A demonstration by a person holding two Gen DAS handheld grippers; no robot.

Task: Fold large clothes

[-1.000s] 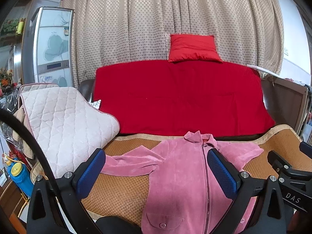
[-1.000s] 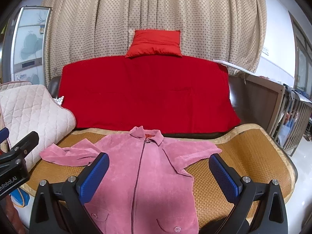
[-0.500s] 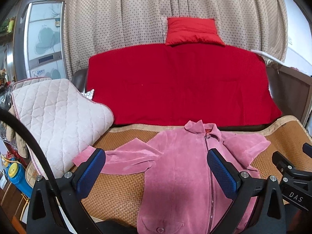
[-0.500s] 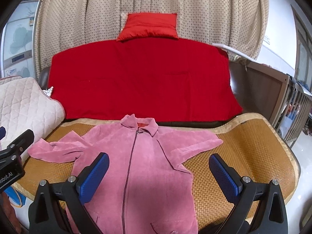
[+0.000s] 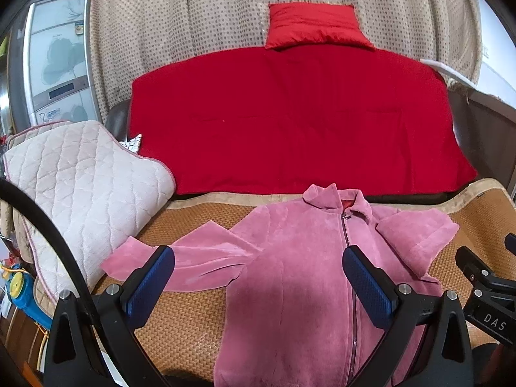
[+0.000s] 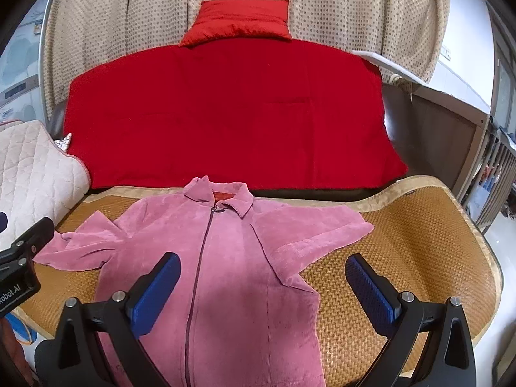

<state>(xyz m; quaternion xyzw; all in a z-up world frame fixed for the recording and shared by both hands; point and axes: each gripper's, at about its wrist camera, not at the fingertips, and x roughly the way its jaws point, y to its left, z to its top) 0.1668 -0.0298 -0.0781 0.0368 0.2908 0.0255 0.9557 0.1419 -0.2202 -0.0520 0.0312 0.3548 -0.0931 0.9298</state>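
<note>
Quilted cushion (image 5: 80, 187) beside pink jacket (image 5: 290, 274)

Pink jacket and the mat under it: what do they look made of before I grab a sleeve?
The pink jacket looks like a soft napped fabric, velour or fine corduroy: matte, fuzzy, with faint ribbing near the hem and a dark zip down the front. The mat looks like woven rattan or bamboo, a tan basket-weave with a plain cloth border. Neither can be confirmed by sight alone.

red-draped sofa (image 5: 290, 122) before dotted curtain (image 5: 193, 16)
</note>
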